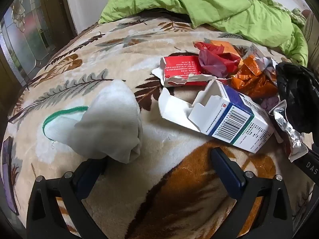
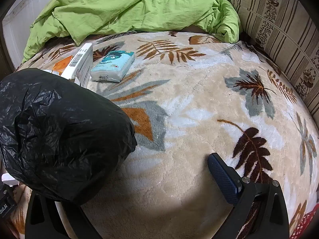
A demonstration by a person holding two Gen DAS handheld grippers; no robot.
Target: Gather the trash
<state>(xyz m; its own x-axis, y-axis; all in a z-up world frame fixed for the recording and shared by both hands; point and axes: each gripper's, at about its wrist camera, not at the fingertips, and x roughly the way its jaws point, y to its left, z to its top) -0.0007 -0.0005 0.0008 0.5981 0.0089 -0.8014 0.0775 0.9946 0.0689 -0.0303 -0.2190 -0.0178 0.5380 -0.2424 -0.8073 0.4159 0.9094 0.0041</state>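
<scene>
Showing only in the left view, torn boxes point(image 1: 229, 115) and wrappers point(image 1: 249, 75) lay on the bed point(image 1: 129, 45); the right view alone caught a tissue pack point(image 2: 112, 66). Both grippers' jaws stood released, empty.

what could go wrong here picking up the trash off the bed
The white sock lies right at the open left gripper and could get grabbed as trash. The black bag hides one finger of the right gripper, so its mouth may be hard to find. The tissue pack beside the boxes may be binned wrongly.
</scene>
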